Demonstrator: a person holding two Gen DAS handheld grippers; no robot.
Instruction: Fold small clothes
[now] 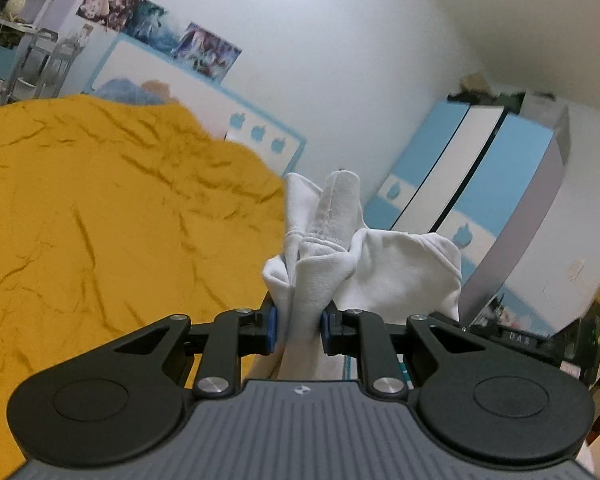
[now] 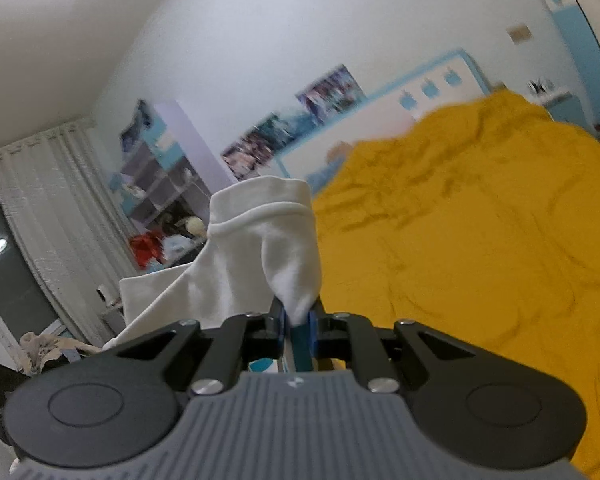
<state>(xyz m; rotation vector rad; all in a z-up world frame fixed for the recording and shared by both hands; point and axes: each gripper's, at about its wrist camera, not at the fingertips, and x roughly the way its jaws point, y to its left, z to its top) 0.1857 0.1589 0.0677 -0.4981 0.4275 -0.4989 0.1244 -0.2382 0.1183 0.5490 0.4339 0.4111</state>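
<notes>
L hand-held gripper point(image 1: 299, 330) pinching white garment point(image 1: 324, 256), R view: curtain point(image 2: 40, 208)

Bed point(image 1: 100, 220) w/ rumpled yellow cover

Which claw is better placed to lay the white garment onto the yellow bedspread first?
Probably the left claw: it grips a thick bunch of the white garment. The right claw pinches only a corner. Yellow bedspread lies ahead of both.

One white garment point(image 1: 380, 264) (two grippers point(image 1: 299, 330), pinching)
</notes>
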